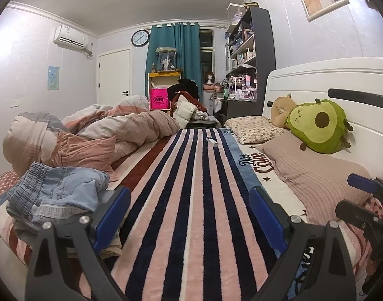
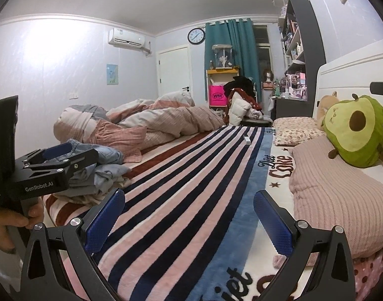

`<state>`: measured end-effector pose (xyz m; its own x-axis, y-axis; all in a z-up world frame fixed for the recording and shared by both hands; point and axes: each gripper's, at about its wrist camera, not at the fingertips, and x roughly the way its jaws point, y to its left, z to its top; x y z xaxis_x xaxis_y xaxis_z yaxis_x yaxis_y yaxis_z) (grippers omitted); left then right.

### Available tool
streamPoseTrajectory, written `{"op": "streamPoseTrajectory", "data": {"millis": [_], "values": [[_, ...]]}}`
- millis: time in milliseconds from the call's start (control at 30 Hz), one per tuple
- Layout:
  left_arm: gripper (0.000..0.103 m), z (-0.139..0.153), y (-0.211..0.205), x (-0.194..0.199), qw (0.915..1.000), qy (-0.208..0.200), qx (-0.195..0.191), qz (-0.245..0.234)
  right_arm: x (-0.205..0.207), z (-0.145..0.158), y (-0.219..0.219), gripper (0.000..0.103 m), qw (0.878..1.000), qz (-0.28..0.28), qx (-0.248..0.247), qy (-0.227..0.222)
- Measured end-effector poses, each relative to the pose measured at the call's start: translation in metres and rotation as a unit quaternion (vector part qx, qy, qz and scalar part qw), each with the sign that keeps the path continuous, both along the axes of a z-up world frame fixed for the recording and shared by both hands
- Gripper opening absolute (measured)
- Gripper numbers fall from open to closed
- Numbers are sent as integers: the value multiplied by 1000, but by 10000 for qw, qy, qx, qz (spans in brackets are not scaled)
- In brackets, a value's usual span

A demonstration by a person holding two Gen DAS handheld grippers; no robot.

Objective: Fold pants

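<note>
pants [image 1: 58,190] lying crumpled in clothes heap on bed's left side, beside striped blanket [image 1: 191,200] | left claw [image 1: 189,213] gaping wide, empty, just right of heap | right claw [image 2: 189,220] gaping wide, empty, hovering over blanket | tip: pinching waistband corners, spreading flat on blanket before folding

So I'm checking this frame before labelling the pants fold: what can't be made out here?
- Denim pants: crumpled on a pile; legs and full shape hidden in both views.
- Clothes beneath them: too bunched to identify.
- Small white object on the striped blanket: too small to identify.
</note>
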<state>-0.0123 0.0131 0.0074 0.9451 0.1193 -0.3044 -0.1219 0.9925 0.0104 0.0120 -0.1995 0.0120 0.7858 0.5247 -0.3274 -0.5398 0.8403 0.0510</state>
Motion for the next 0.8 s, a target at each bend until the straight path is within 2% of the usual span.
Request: {"op": "streamPoseTrajectory", "data": {"millis": [800], "values": [[95, 1, -4, 0, 10000, -32, -10, -11, -1, 0, -4, 102, 10000, -33, -2, -6]]}}
